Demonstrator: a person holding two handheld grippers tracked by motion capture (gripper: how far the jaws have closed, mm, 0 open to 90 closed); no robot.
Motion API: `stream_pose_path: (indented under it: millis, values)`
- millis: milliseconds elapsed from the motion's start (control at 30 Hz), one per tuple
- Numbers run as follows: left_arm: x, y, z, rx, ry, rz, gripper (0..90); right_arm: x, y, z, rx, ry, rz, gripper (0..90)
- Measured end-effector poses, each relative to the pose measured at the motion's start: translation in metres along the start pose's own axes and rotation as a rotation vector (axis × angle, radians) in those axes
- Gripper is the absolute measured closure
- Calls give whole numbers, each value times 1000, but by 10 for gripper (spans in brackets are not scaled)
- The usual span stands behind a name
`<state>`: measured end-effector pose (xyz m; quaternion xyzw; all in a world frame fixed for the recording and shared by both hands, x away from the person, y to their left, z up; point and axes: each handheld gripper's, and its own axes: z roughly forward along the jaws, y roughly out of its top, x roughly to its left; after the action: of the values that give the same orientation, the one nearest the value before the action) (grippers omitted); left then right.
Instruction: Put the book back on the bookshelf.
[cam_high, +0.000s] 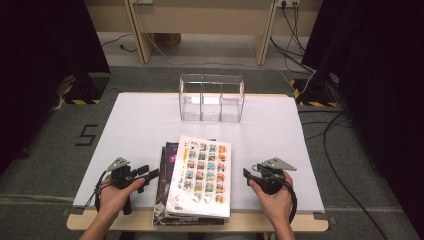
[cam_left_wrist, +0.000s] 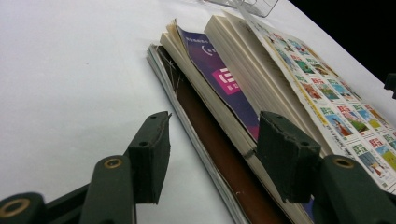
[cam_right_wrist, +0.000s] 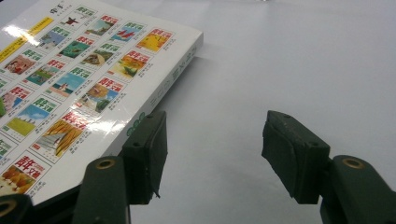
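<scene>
A stack of books lies at the front middle of the white table (cam_high: 140, 120). The top book (cam_high: 201, 172) has a white cover with rows of small coloured pictures. Under it are a purple-covered book (cam_left_wrist: 219, 74) and a thin dark one (cam_left_wrist: 205, 135). My left gripper (cam_high: 150, 175) is held just left of the stack, open, its jaws level with the books' page edges (cam_left_wrist: 212, 149). My right gripper (cam_high: 247, 174) is held just right of the stack, open with nothing between its jaws (cam_right_wrist: 212, 149); the top book's spine (cam_right_wrist: 163, 93) runs beside its left jaw.
A clear plastic holder with three compartments (cam_high: 212, 97) stands at the back middle of the table. Past the table are a wooden desk's legs (cam_high: 140, 35) and cables on the floor (cam_high: 330, 130). Black stands flank the table on both sides.
</scene>
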<state>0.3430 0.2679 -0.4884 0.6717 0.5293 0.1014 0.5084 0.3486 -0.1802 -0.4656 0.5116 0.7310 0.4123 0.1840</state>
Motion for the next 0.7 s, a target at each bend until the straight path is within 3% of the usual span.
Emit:
stream_pose_path:
  millis: [200, 333, 400, 433, 533, 700]
  values:
    - [-6, 6, 2, 6, -16, -5, 424, 3, 5, -1, 16, 24, 2, 538]
    - [-9, 9, 4, 21, -21, -13, 437, 5, 9, 0, 16, 29, -11, 554]
    - [-11, 10, 5, 28, -12, 1, 444, 7, 11, 0, 22, 34, -3, 558]
    - [-13, 13, 6, 27, -10, 21, 444, 7, 13, 0, 40, 50, 30, 579]
    - [-16, 16, 7, 26, -22, 22, 439, 8, 14, 0, 25, 52, 36, 595]
    - [-28, 24, 16, 96, -62, 24, 425, 15, 21, 0, 35, 83, 57, 637]
